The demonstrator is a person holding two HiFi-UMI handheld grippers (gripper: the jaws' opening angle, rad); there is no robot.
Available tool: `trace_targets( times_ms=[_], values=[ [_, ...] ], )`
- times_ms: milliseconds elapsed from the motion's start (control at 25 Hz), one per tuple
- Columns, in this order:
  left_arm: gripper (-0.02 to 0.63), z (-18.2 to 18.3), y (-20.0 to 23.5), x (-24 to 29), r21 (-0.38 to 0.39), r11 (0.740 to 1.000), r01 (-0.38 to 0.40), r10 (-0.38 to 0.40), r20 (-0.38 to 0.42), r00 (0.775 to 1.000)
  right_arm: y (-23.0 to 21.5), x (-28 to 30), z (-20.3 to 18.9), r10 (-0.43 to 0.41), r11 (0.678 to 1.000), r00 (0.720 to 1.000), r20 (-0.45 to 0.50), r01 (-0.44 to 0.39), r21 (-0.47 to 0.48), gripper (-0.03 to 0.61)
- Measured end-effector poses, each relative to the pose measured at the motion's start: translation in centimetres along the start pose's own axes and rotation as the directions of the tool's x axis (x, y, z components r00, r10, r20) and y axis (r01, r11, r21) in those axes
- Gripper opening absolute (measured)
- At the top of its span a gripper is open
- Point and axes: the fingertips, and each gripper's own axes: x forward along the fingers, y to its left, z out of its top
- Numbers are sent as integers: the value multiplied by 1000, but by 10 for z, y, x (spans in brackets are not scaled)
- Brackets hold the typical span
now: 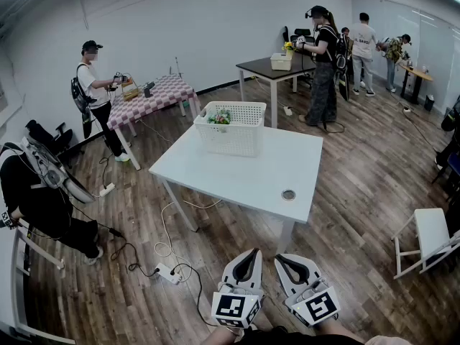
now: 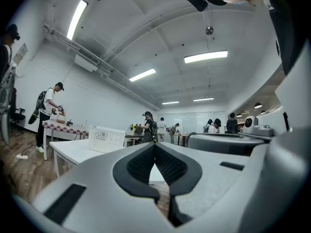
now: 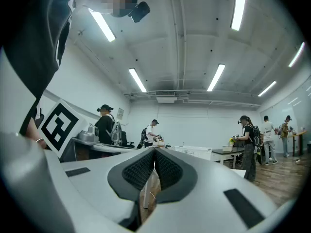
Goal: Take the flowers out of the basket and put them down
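Note:
A white lattice basket (image 1: pixel 231 128) stands at the far end of the white table (image 1: pixel 244 175). Pink and green flowers (image 1: pixel 219 117) show inside it. Both grippers hang low in front of me, well short of the table's near corner. The left gripper (image 1: pixel 254 252) is shut with nothing in it, and so is the right gripper (image 1: pixel 279 259). In the left gripper view the shut left gripper (image 2: pixel 155 145) points level at the basket (image 2: pixel 107 139) far off. In the right gripper view the shut right gripper (image 3: pixel 154 149) has the basket (image 3: pixel 196 152) beyond its tips.
A small round object (image 1: pixel 288 194) lies on the table's near right part. A power strip (image 1: pixel 167 272) with cables lies on the floor to the left. A white chair (image 1: pixel 430 237) stands at right. A seated person (image 1: pixel 39 200) is at left; other people work at far tables.

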Motion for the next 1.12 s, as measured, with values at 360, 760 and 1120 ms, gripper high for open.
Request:
trace_targets(
  times_ms=[360, 760, 1120],
  values=[
    [0, 2, -8, 3, -6, 1000, 6, -6, 4, 1000, -7, -6, 3, -11, 1000, 1000, -4, 11, -8, 18],
    [0, -2, -10, 6, 11, 1000, 13, -13, -5, 1000, -7, -3, 4, -7, 1000, 1000, 7, 7, -26, 20],
    [0, 0, 12, -5, 2, 1000, 7, -7, 10, 1000, 5, 14, 3, -16, 1000, 1000, 20, 16, -10, 20]
  ],
)
